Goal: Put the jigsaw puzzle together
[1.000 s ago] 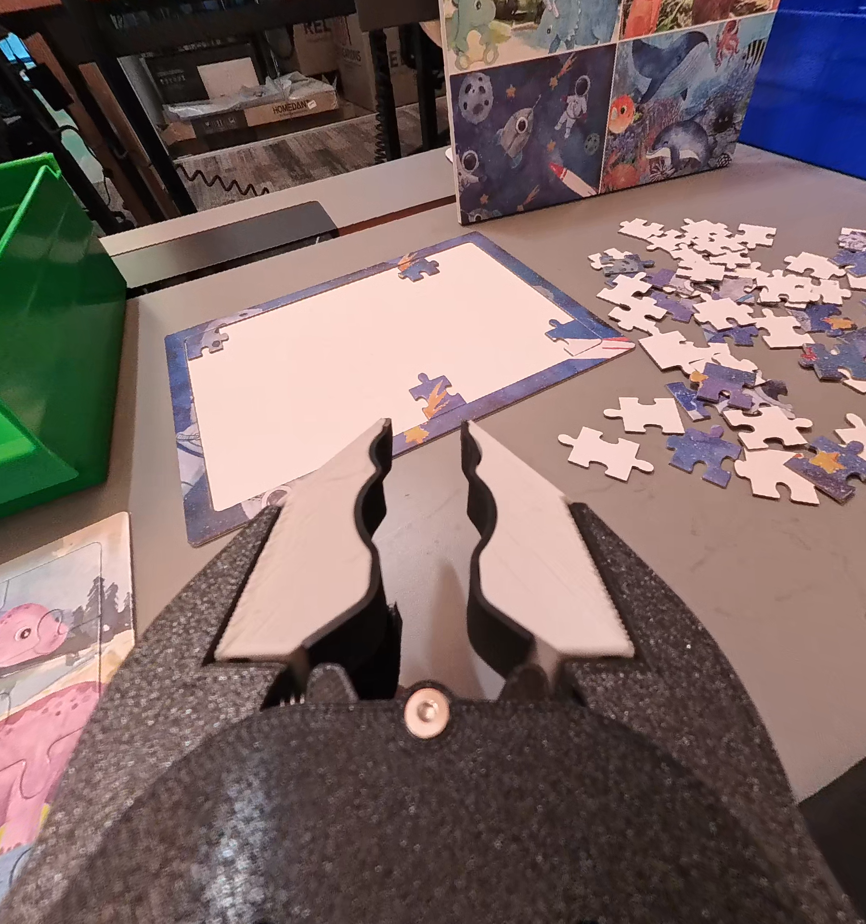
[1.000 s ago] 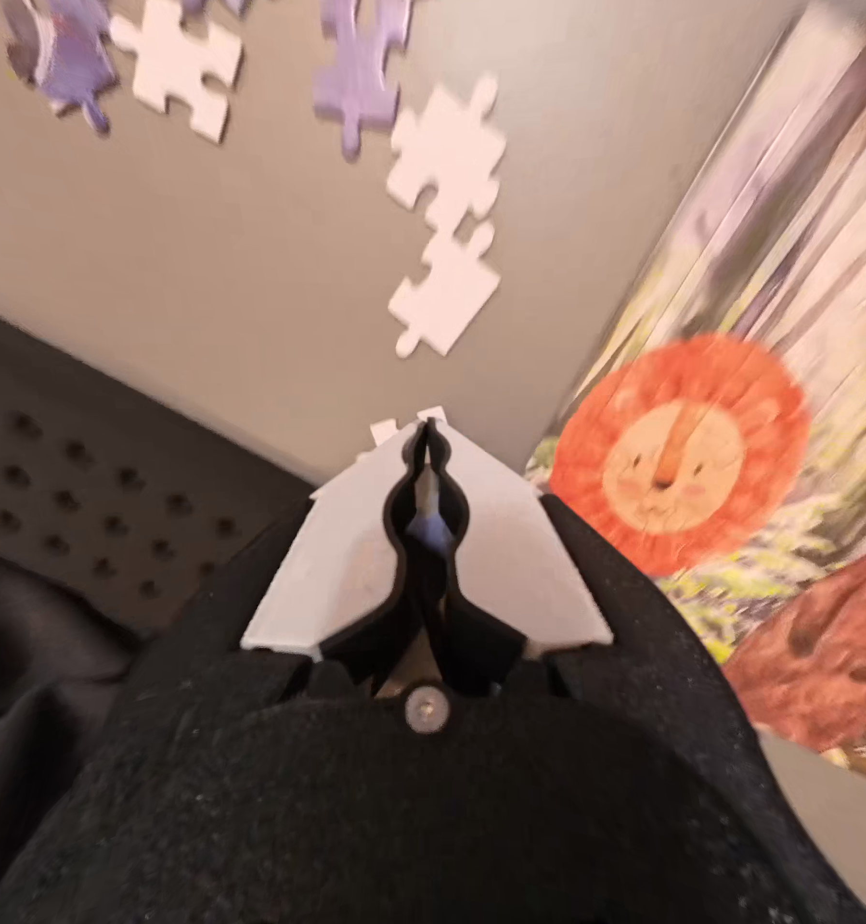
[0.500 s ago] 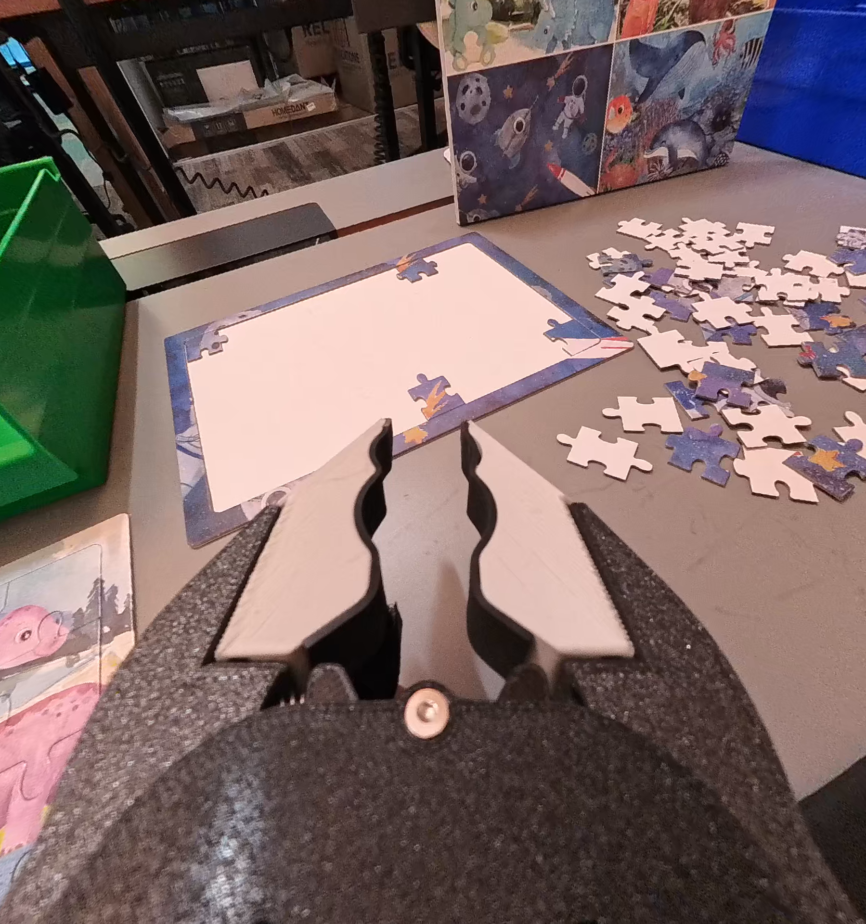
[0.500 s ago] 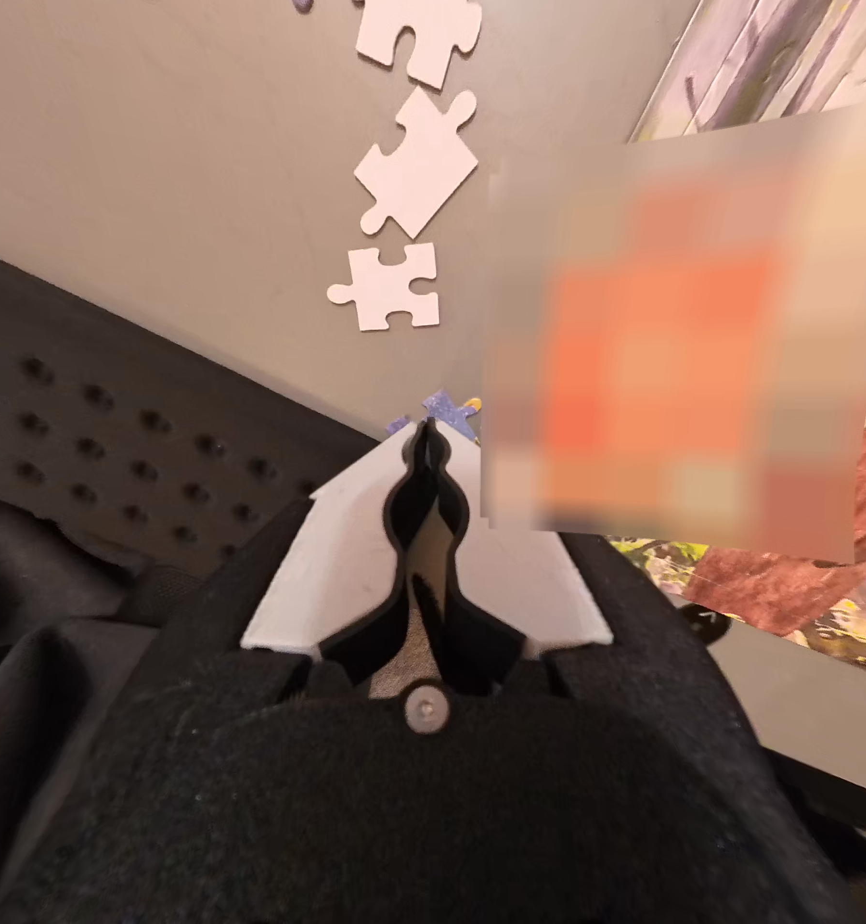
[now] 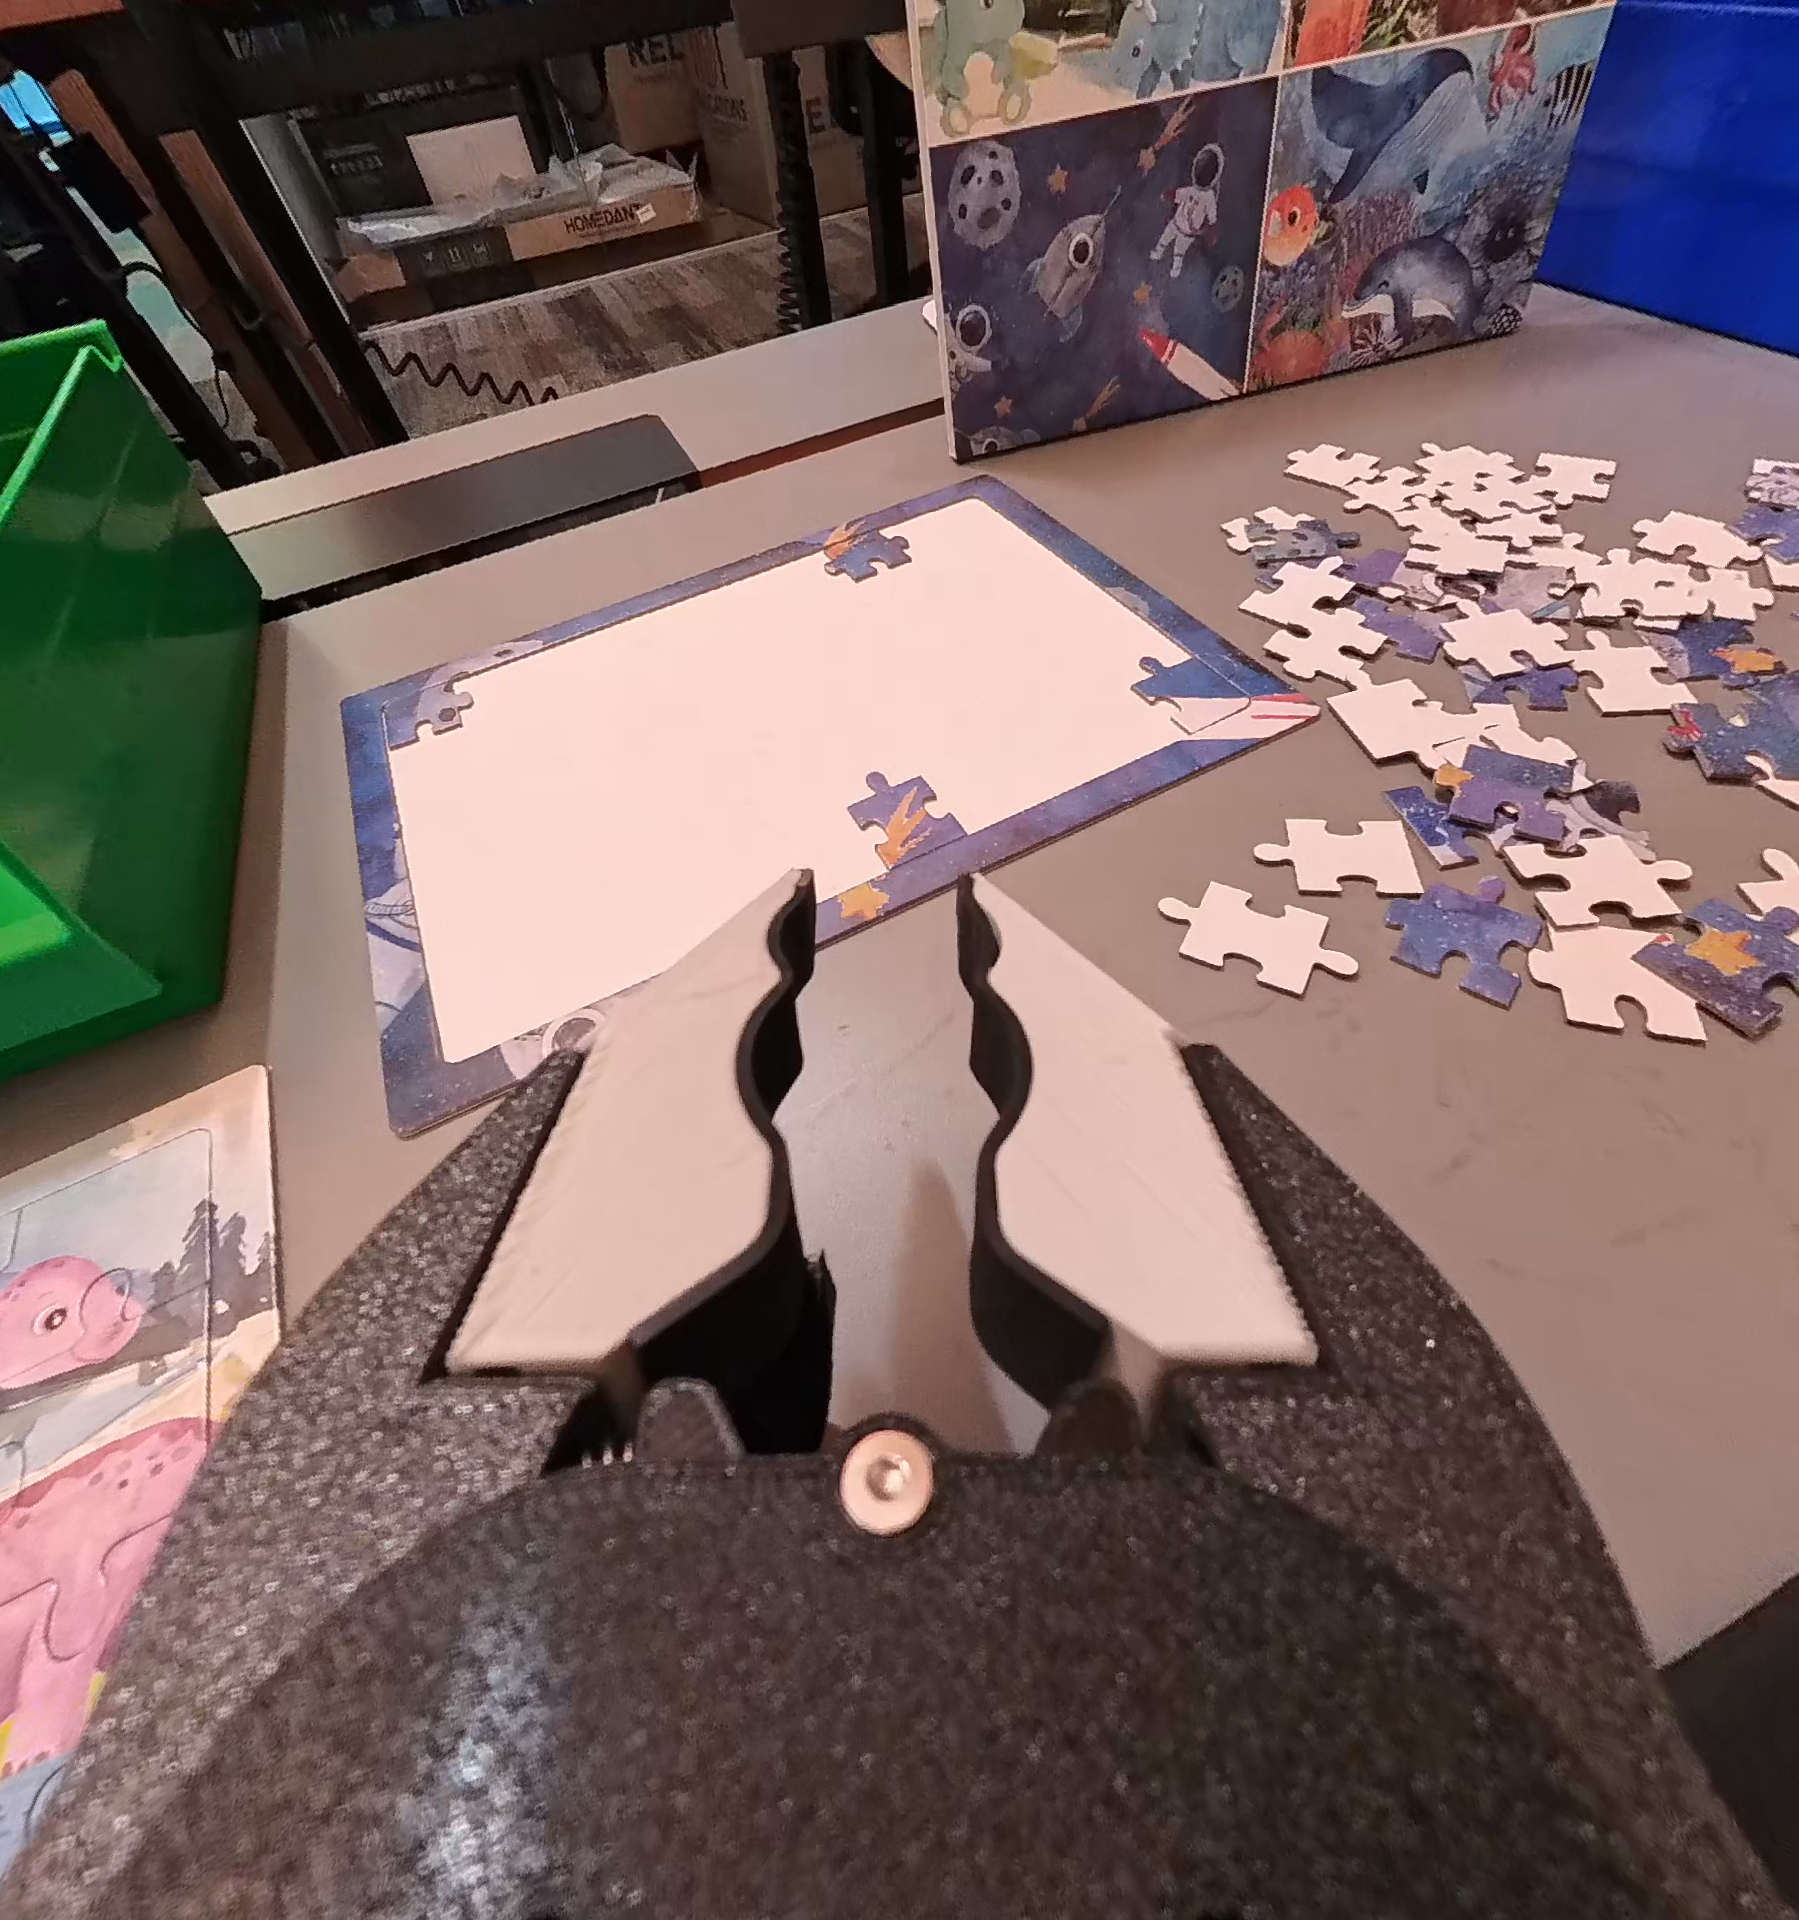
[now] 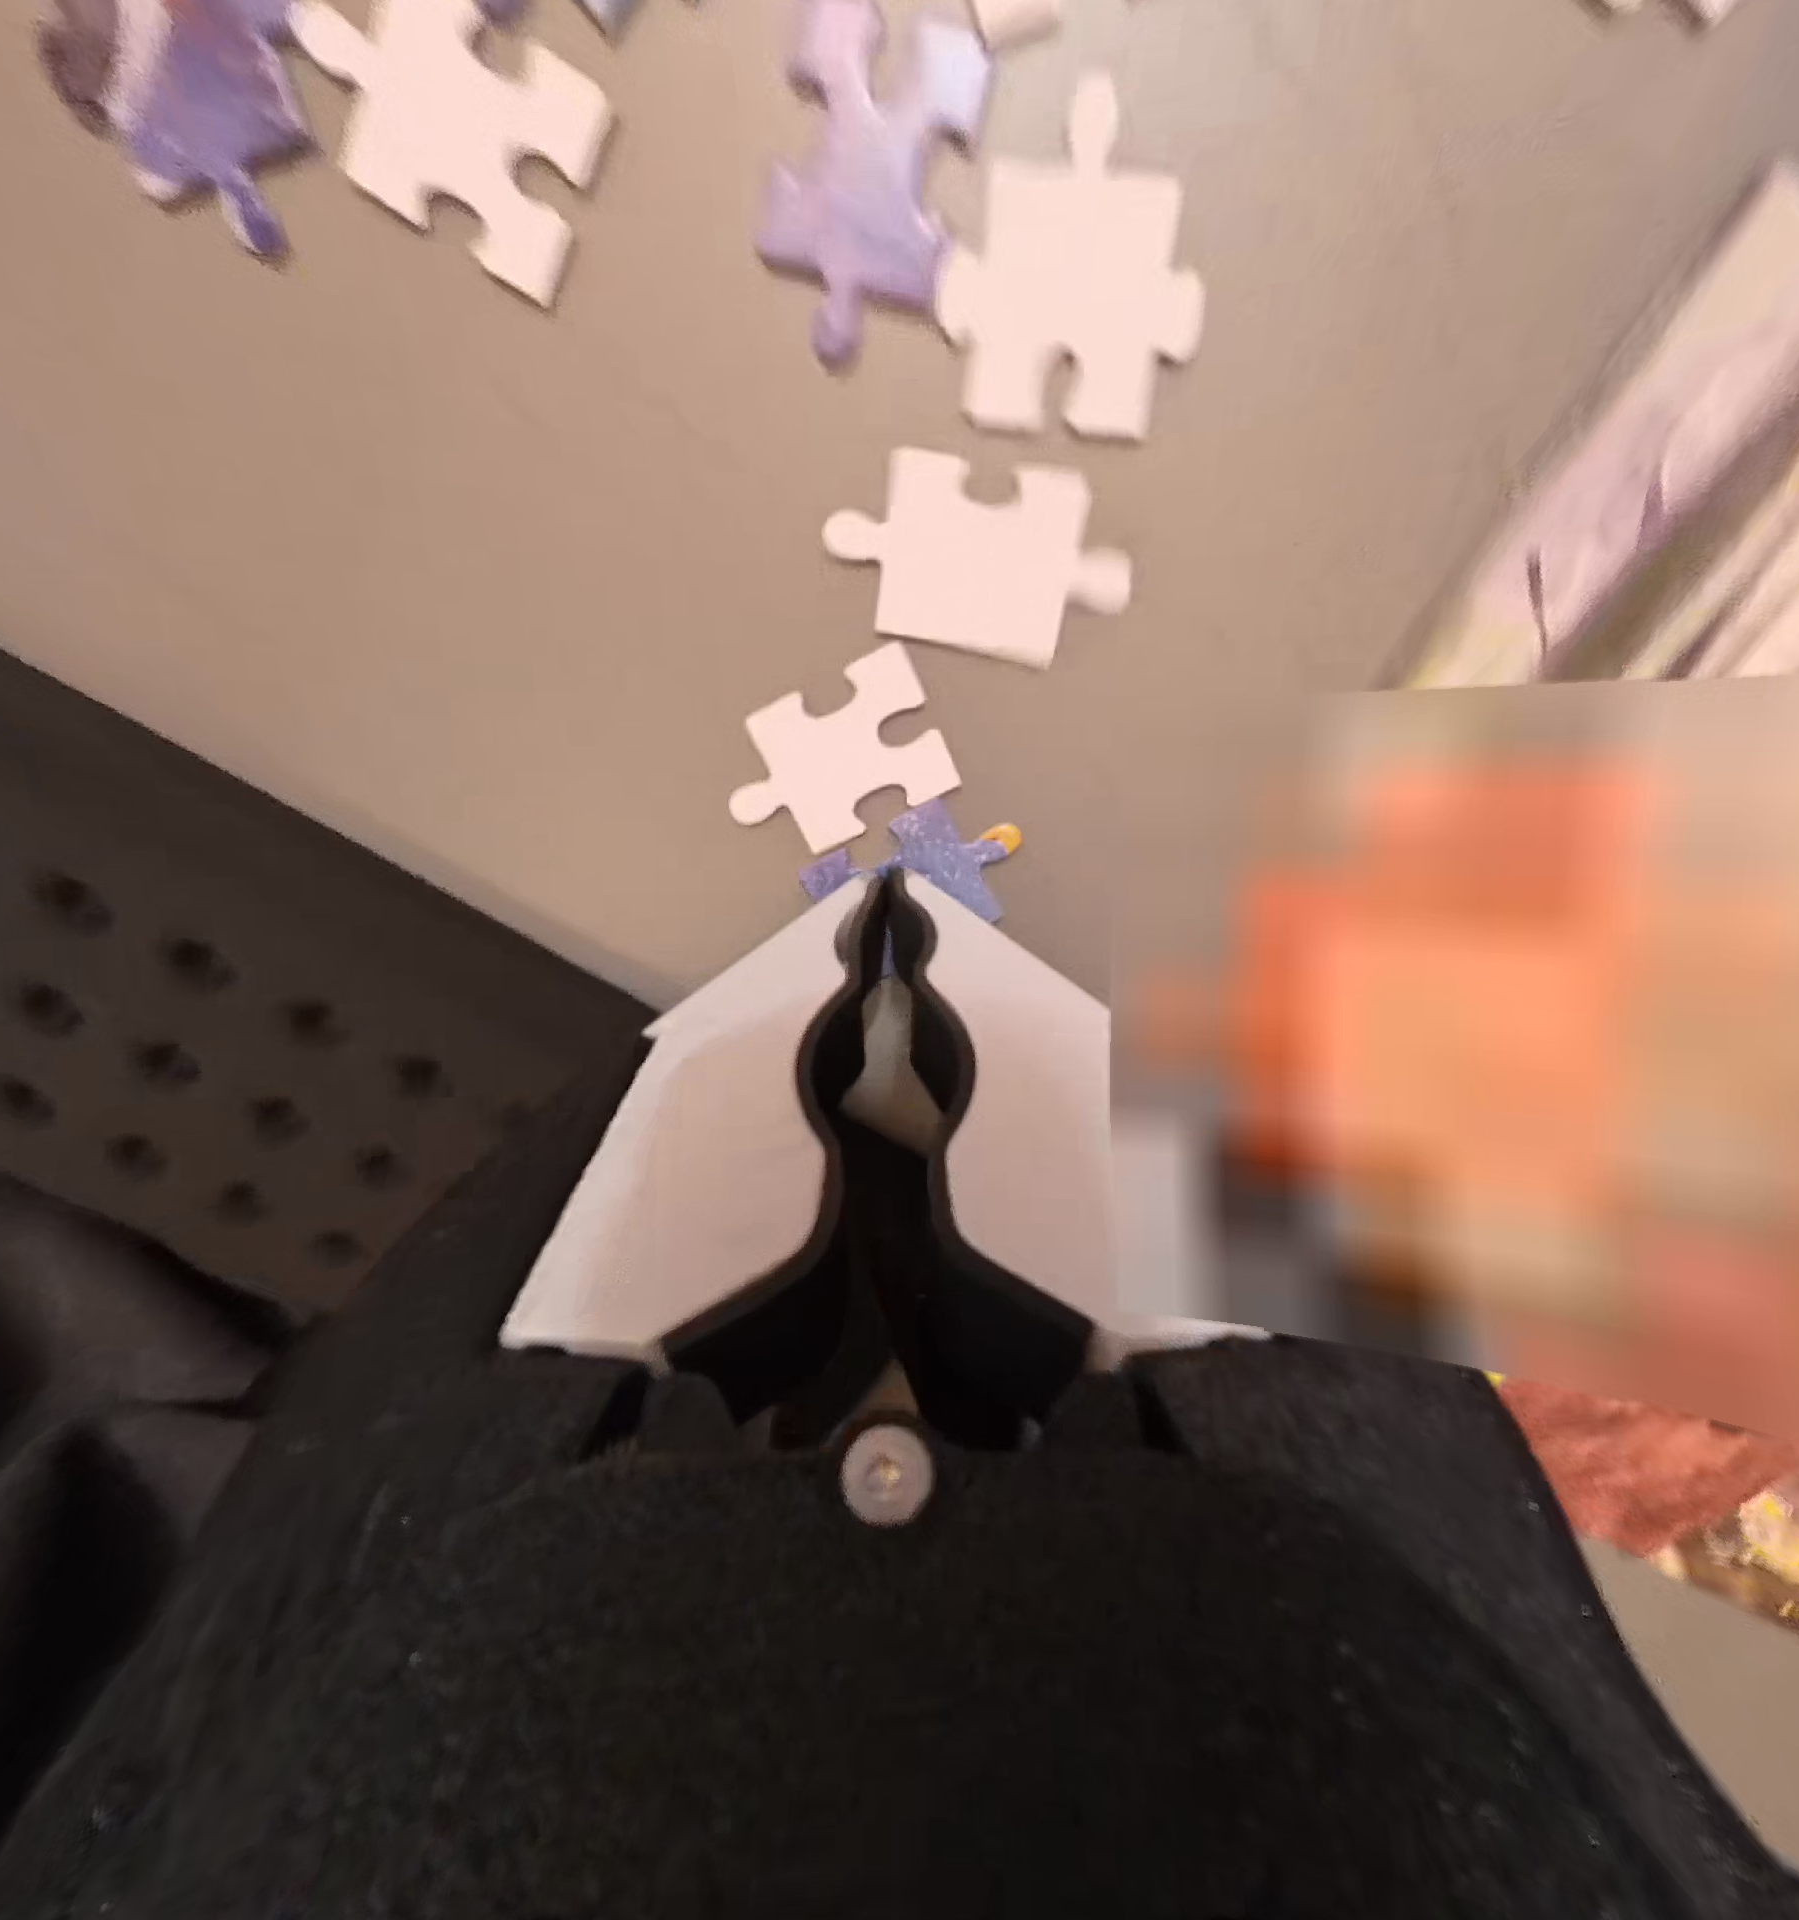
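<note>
Two grippers, left gripper (image 5: 882, 894) parted above table, right gripper (image 6: 887, 878) pinching blue piece (image 6: 942, 850)

Printed lettering shows on a cardboard box (image 5: 604, 223) on the shelving behind the desk (the puzzle pieces carry none).

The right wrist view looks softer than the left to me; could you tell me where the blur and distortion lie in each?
Right wrist view: loose pieces and the table are smeared, as by motion; the tongs, shut on a blue piece, read fairly sharp. Left wrist view: crisp overall, the puzzle tray in focus, though wide-angle bending curves straight edges.
</note>
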`<action>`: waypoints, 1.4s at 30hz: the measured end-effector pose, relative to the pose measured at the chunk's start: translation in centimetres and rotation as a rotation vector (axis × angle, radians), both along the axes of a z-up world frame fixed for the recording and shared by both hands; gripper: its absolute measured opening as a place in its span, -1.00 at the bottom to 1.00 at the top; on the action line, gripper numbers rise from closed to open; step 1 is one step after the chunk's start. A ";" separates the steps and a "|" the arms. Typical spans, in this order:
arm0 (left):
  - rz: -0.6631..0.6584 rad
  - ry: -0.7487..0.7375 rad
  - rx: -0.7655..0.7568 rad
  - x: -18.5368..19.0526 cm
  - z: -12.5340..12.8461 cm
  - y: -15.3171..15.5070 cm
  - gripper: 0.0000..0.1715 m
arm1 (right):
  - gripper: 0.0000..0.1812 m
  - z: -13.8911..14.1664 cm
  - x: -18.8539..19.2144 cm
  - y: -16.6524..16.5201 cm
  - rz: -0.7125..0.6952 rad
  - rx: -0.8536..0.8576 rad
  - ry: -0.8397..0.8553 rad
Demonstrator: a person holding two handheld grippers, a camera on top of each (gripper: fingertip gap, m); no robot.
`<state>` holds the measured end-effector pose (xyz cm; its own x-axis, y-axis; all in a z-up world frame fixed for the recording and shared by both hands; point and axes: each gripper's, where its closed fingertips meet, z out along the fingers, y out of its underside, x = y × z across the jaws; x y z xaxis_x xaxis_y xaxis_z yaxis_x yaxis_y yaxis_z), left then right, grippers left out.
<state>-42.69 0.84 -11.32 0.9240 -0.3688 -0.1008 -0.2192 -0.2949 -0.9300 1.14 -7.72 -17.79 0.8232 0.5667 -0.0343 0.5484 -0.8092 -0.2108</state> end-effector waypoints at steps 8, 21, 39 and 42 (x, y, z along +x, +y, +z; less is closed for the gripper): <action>0.001 0.000 0.007 0.0 0.1 0.0 -0.69 | -1.00 0.5 -9.3 5.6 0.173 0.271 0.135; -0.005 0.024 0.012 0.2 0.0 -0.1 -0.69 | -0.76 3.1 -3.1 10.2 -0.135 0.517 0.251; -0.004 0.037 0.009 0.3 -0.1 -0.1 -0.69 | -0.68 4.9 -2.9 15.4 -0.209 0.679 0.174; -0.005 0.037 0.011 0.3 -0.1 -0.1 -0.69 | -0.68 7.2 -5.2 17.3 -0.117 0.677 0.134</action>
<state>-42.41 0.73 -11.40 0.9178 -0.3719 -0.1391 -0.2550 -0.2835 -0.9245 -4.08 9.56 -10.60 0.8933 0.4077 0.1894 0.3998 -0.5278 -0.7494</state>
